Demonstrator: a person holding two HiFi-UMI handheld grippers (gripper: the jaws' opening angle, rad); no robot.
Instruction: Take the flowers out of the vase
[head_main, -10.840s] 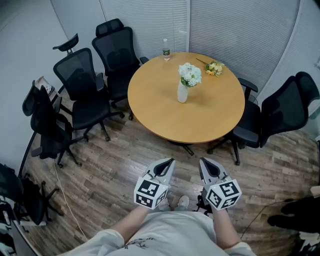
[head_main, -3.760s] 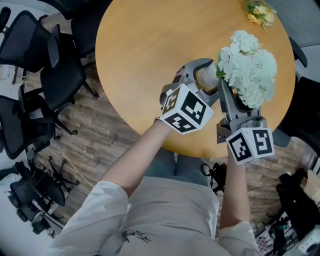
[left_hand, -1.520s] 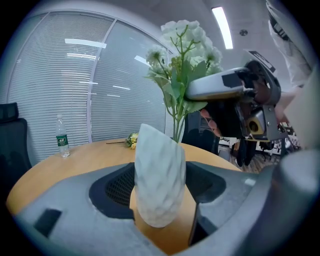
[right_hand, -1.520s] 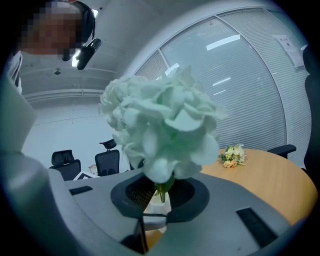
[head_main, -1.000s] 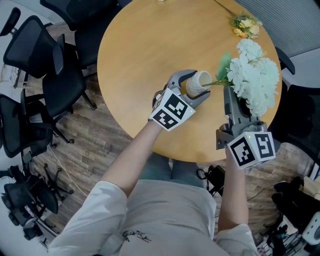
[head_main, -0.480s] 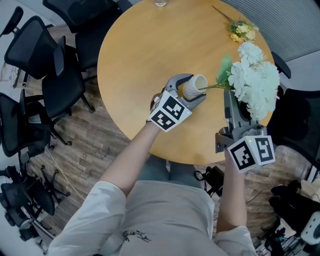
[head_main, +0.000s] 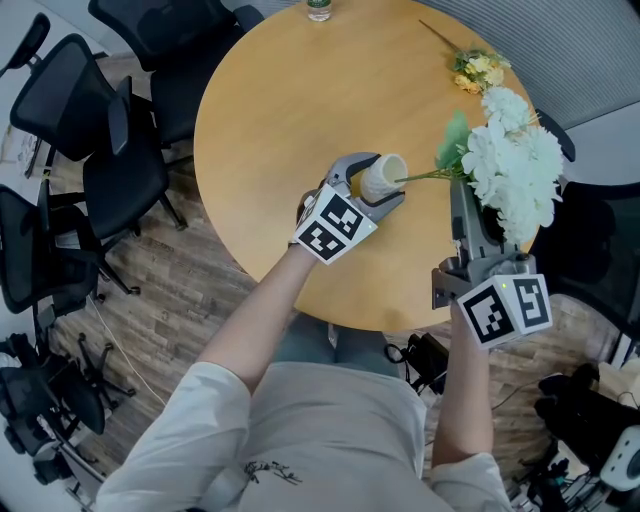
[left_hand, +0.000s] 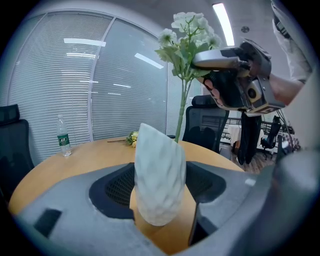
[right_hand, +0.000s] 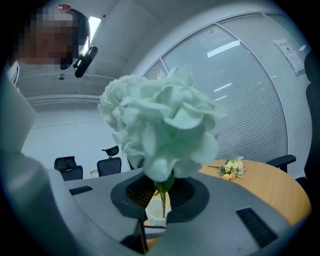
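With both arms stretched forward, my left tool clamps the vase and my right tool pinches the flowers.

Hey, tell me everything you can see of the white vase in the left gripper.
The vase is white, with a dimpled matte surface that looks ceramic, a wide belly and a narrower round mouth. It is tilted, mouth toward the person's right, gripped at the body between the jaws of the left gripper over the round wooden table. A green stem of the white flowers reaches into its mouth. Whether its base touches the table cannot be told.
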